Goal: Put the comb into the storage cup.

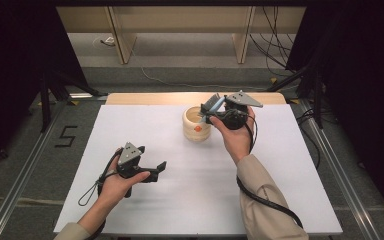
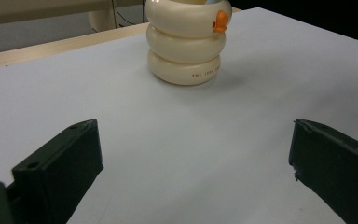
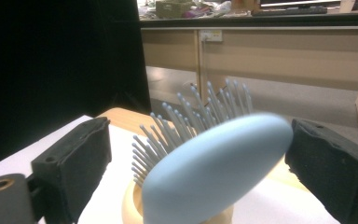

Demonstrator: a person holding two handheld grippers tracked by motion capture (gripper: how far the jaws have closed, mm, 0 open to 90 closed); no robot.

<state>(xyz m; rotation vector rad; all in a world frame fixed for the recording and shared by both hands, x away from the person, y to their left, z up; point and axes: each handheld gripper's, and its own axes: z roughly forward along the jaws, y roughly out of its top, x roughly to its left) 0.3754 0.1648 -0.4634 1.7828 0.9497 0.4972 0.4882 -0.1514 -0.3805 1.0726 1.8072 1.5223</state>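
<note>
Pale blue hairbrush [image 3: 214, 172] stands head-up in the cream ringed cup [image 1: 197, 125], bristles [image 3: 186, 116] fanned toward 10 o'clock in the right gripper view, smooth back facing us. We see the brush leaning, its head tipped toward 2 o'clock above the cup's rim.

Cup sits on the white counter [image 1: 180, 200] at about 12 o'clock from the counter's middle, near the far edge. Three stacked rings; small orange duck-like tab [image 2: 221, 21] on the top ring, a line of small print on the bottom ring, too small to read.

Right tool [image 1: 211, 109] held at the cup's 1 o'clock, above the rim. Its jaws stand spread on either side of the brush head; the pads do not press on it, a gap on the left, the right one very close.

Left tool [image 1: 157, 170] low over the counter at 7 o'clock from the cup, well apart from it. Jaws spread wide, bare counter between them, the cup straight ahead of it in the left gripper view.

Beyond the counter: grey floor, wooden bench legs [image 1: 122, 40], loose cables [image 1: 275, 45].
</note>
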